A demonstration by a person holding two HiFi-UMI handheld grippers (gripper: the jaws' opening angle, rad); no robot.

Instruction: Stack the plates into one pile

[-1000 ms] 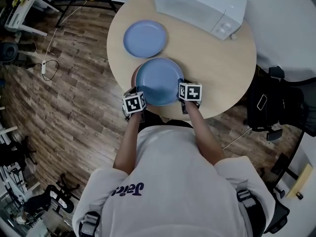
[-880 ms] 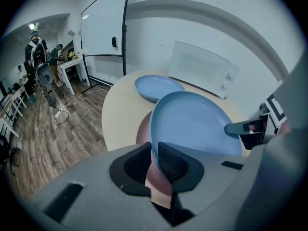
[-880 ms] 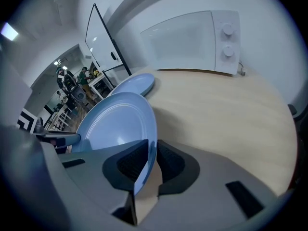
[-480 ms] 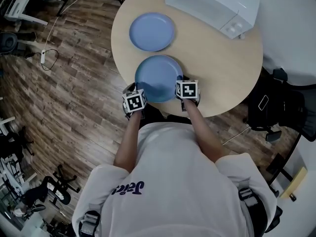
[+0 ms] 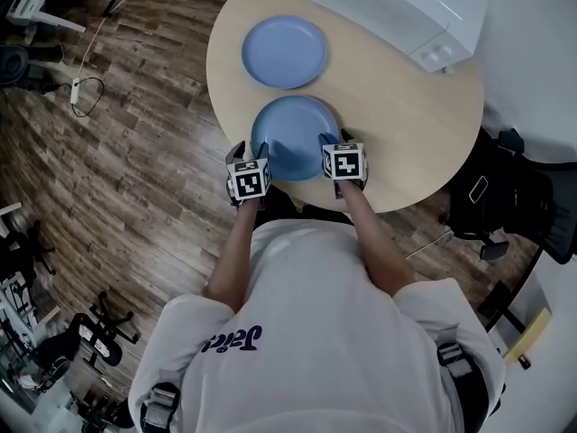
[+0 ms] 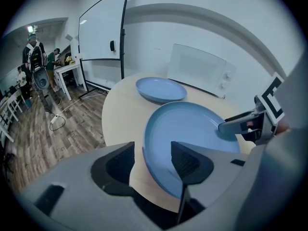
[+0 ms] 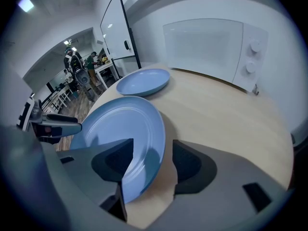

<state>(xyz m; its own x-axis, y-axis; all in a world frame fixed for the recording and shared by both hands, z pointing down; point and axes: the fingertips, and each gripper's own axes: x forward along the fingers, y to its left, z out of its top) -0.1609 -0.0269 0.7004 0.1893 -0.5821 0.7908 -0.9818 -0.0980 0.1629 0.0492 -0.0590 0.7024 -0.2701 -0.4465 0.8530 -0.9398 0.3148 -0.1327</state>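
Two blue plates are on the round wooden table (image 5: 397, 124). The far plate (image 5: 284, 52) (image 6: 161, 88) (image 7: 143, 82) lies alone near the back left. The near plate (image 5: 293, 136) (image 6: 190, 126) (image 7: 120, 124) rests by the table's front edge. My left gripper (image 5: 262, 154) (image 6: 153, 150) straddles its left rim and my right gripper (image 5: 327, 144) (image 7: 153, 148) its right rim. Both sets of jaws have just been opening. The rim runs between each pair with a gap on either side, so neither grips it.
A white microwave (image 5: 401, 7) stands at the back right of the table. Wooden floor (image 5: 135, 152) lies to the left, and a black chair (image 5: 514, 188) stands to the right. A whiteboard (image 6: 103, 28) and people stand in the background of the gripper views.
Both grippers have moved a little forward with the near plate, which now sits further onto the table. Their jaws, shut on its rim before, now stand apart from it.
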